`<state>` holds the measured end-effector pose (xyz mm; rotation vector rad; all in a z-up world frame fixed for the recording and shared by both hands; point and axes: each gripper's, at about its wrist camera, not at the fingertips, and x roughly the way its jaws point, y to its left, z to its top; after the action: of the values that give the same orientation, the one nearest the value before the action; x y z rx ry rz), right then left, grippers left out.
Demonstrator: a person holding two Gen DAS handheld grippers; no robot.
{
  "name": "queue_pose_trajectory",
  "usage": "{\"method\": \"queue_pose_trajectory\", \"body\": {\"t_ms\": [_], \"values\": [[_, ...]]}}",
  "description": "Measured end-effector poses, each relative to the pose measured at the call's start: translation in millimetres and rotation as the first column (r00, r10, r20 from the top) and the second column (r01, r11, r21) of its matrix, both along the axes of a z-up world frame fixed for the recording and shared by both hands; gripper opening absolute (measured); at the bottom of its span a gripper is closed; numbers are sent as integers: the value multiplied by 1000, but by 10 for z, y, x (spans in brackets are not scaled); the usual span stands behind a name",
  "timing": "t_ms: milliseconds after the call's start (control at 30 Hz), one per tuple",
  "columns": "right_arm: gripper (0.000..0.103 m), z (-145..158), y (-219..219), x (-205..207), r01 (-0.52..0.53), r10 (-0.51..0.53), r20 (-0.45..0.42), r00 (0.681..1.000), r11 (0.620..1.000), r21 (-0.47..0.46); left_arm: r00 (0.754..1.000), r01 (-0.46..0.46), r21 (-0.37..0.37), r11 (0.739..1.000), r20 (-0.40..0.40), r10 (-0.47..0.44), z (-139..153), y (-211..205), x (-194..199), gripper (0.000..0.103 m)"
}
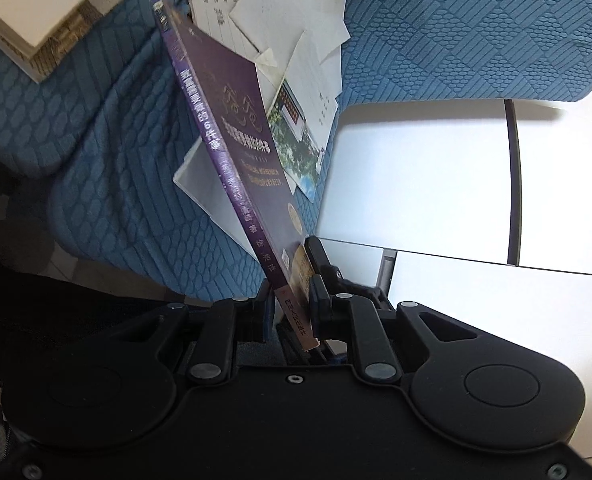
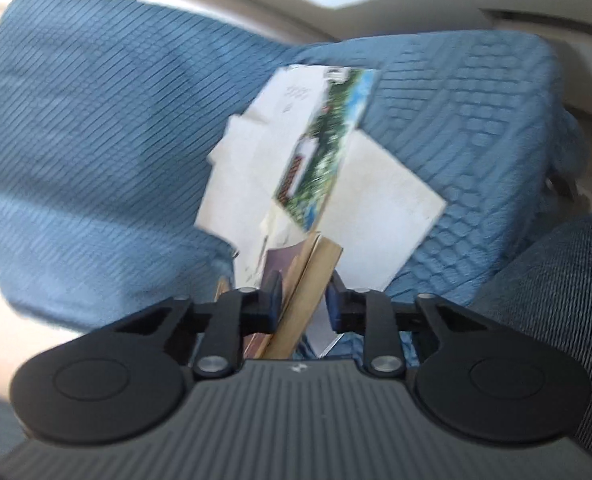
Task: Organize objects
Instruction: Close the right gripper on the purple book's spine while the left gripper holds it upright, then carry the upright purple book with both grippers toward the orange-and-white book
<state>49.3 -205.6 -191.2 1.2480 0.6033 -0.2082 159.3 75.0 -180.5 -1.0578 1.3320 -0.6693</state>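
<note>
My left gripper (image 1: 291, 280) is shut on a thin purple book (image 1: 231, 128) with gold lettering, holding it by its lower edge, tilted above the blue sofa (image 1: 456, 32). Behind it lie loose white papers (image 1: 296, 12) and a photo booklet (image 1: 296, 140). My right gripper (image 2: 302, 292) has a thick tan-edged book (image 2: 308, 288) between its fingers; the left finger touches it, a gap shows on the right. The photo booklet (image 2: 328, 144) and white papers (image 2: 384, 200) lie ahead on the sofa (image 2: 95, 140).
An open thick book (image 1: 43, 12) rests on the sofa arm at upper left. White floor or panels (image 1: 436, 180) with a dark line lie to the right. A grey-blue cushion (image 2: 556, 300) sits at the right edge.
</note>
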Motion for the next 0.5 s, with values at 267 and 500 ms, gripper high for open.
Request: {"method": "queue_pose_trajectory", "body": {"t_ms": [267,500], "values": [[24,487,305,17,-112,122,29,992,966,-233,999,-15,17,1000,41,14,196,223,18,19],[25,910,521,77,-152,187,63,980,920,-360,998,-24,-31,999,62,26,418,453,62,22]]}}
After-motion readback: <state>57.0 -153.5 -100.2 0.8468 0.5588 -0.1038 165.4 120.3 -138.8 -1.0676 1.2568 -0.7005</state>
